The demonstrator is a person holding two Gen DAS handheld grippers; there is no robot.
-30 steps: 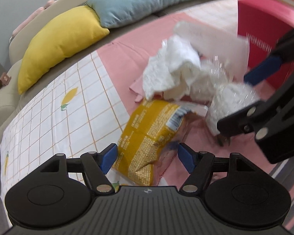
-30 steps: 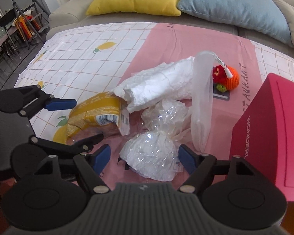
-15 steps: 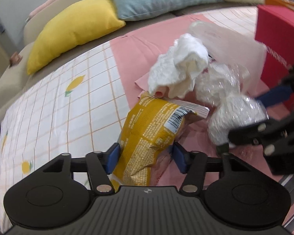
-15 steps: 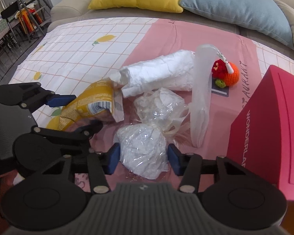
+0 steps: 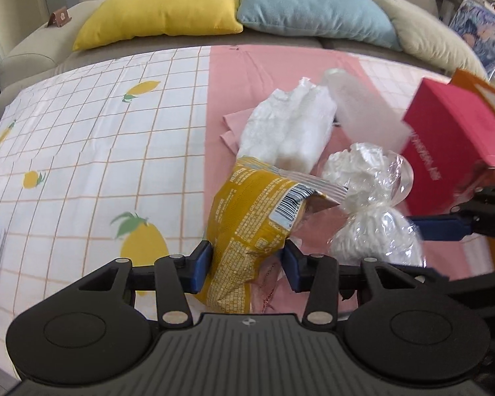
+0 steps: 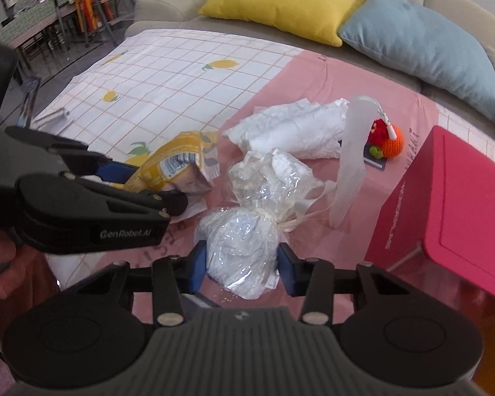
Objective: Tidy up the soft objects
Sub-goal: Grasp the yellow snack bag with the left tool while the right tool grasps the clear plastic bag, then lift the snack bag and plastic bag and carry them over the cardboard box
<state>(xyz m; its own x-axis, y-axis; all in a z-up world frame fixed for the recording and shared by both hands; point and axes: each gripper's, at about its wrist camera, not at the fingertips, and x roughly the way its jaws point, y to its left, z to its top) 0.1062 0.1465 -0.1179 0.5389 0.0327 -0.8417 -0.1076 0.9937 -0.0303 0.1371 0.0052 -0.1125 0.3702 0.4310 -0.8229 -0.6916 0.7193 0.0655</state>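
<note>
Moved: both tongs have closed in since a second ago.
Left tongs [image 5: 246,265]: pinching yellow snack bag [image 5: 247,227].
Right tongs [image 6: 242,264]: pinching clear plastic bundle [image 6: 241,247].

The left gripper [image 5: 246,262] clamps its blue-padded fingers on a crinkled yellow snack bag [image 5: 247,227]; the right gripper [image 6: 242,264] squeezes a clear cellophane bundle [image 6: 239,247].

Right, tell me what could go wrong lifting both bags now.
The yellow snack bag is torn open at the far end; tilting it could spill contents. The clear tied bag in the right hand-held gripper is joined to a second bundle, which may drag against the white wrapping.
</note>
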